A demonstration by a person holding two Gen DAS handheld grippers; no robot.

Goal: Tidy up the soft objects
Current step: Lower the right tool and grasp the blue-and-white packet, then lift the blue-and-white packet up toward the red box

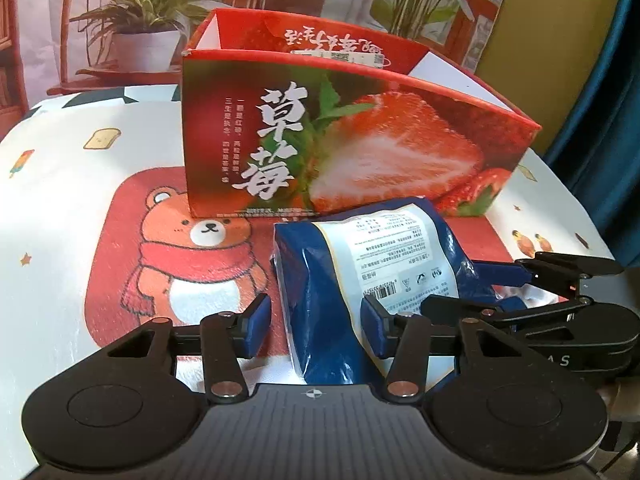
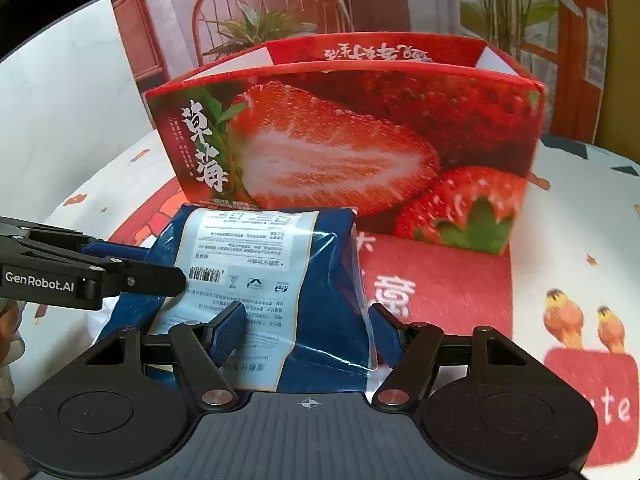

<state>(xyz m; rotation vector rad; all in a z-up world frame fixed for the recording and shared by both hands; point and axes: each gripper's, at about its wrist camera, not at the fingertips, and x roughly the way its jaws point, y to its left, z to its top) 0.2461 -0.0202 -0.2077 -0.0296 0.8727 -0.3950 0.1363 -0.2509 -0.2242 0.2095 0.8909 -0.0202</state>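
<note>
- While my left claw [image 1: 316, 322] straddles the near end of the puffy blue-and-white plastic snack bag [image 1: 360, 276], its pads aren't pressing yet.
- My right claw [image 2: 308, 328] brackets the same bag; whether it pinches, I cannot tell.
- I judge the bag light, slippery and crushable: grip its ends gently.
- It lies on the bear-print worktop [image 1: 132, 248], just before the open red strawberry carton [image 1: 340, 144].

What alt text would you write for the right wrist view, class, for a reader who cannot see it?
The right gripper straddles a blue snack bag lying on a cartoon tablecloth, with the left gripper reaching onto the bag from the left. An open strawberry box stands just behind the bag.
</note>
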